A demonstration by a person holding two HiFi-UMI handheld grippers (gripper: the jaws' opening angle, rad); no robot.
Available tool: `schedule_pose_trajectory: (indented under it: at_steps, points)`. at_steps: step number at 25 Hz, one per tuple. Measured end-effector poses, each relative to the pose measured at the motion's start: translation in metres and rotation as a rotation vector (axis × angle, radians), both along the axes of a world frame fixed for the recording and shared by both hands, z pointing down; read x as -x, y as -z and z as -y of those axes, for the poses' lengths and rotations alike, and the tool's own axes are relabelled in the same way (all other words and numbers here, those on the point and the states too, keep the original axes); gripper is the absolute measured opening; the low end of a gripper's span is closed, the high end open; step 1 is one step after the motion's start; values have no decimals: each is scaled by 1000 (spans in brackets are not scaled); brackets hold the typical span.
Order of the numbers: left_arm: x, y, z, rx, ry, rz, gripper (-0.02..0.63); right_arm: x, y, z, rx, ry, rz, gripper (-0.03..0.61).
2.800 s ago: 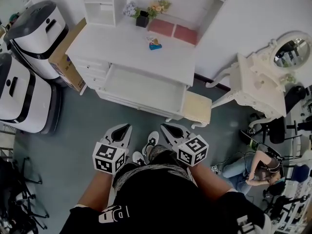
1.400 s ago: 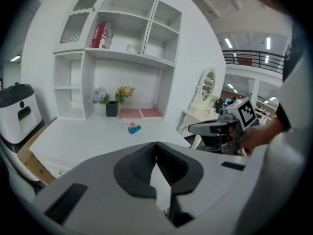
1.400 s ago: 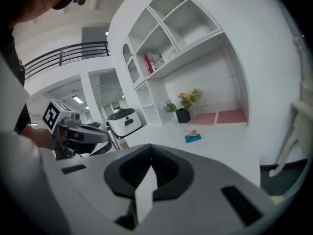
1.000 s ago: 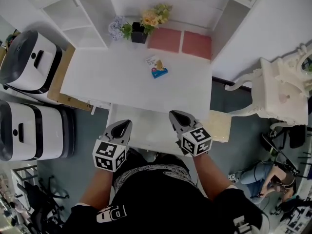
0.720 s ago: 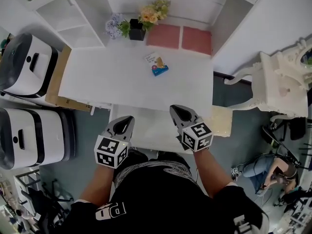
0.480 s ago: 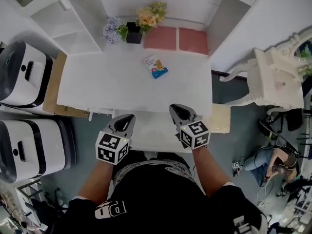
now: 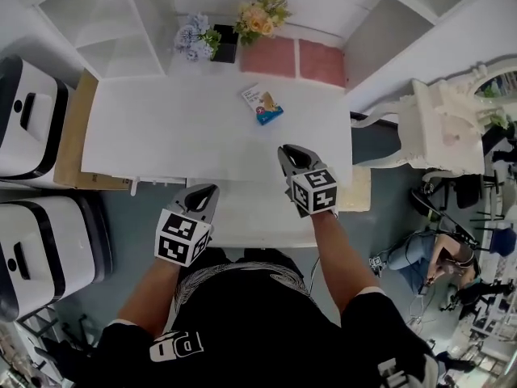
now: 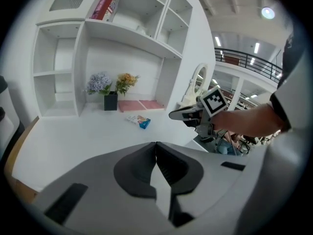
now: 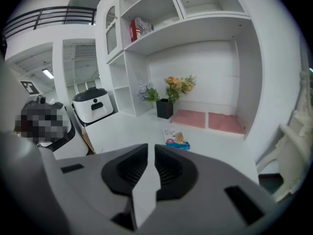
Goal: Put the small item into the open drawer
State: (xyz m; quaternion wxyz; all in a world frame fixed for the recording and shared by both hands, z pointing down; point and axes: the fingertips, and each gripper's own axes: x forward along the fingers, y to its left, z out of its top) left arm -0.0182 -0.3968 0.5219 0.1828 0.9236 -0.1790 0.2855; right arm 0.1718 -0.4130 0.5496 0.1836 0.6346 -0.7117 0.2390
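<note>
The white desk (image 7: 178, 136) filled more of the head view than a moment before, so the person had stepped in close; that put the work within reach. The open drawer (image 7: 250, 212) stuck out below the desk's near edge, empty as far as could be seen. Both tools had moved forward: the right gripper (image 7: 288, 152) had crossed the desk's near edge, its jaws just opening to a narrow slit with nothing between them, likely getting ready for a pick. The left gripper (image 7: 203, 192) hung over the drawer's left corner, jaws closed together and empty. The small packet (image 7: 262, 104) lay untouched toward the desk's far edge, well apart from both.

Counted: one desk, one drawer, two white appliances (image 7: 24, 115), two pink mats (image 7: 271, 56), one flower pot (image 7: 225, 51), one packet
</note>
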Motion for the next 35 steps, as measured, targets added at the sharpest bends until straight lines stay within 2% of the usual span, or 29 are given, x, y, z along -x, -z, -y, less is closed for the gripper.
schedule_pose_trajectory:
  at_steps: [7, 12, 15, 21, 27, 32, 35]
  points:
    - [25, -13, 3, 30, 5, -6, 14, -5, -35, 55, 105, 49, -121, 91]
    - [43, -15, 19, 44, 90, -24, 14, -20, -57, 94, 156, 30, -103, 112]
    - [51, -17, 32, 48, 135, -39, 14, -31, -68, 116, 189, 28, -130, 124]
    - [58, -24, 38, 62, 163, -38, 14, -43, -96, 149, 278, 78, -174, 180]
    - [69, -38, 40, 92, 211, -28, 14, -45, -112, 173, 333, 89, -177, 349]
    - [77, -45, 38, 114, 247, -19, 14, -51, -129, 187, 394, 97, -207, 405]
    - [81, -50, 36, 129, 264, -13, 14, -53, -137, 192, 430, 99, -220, 417]
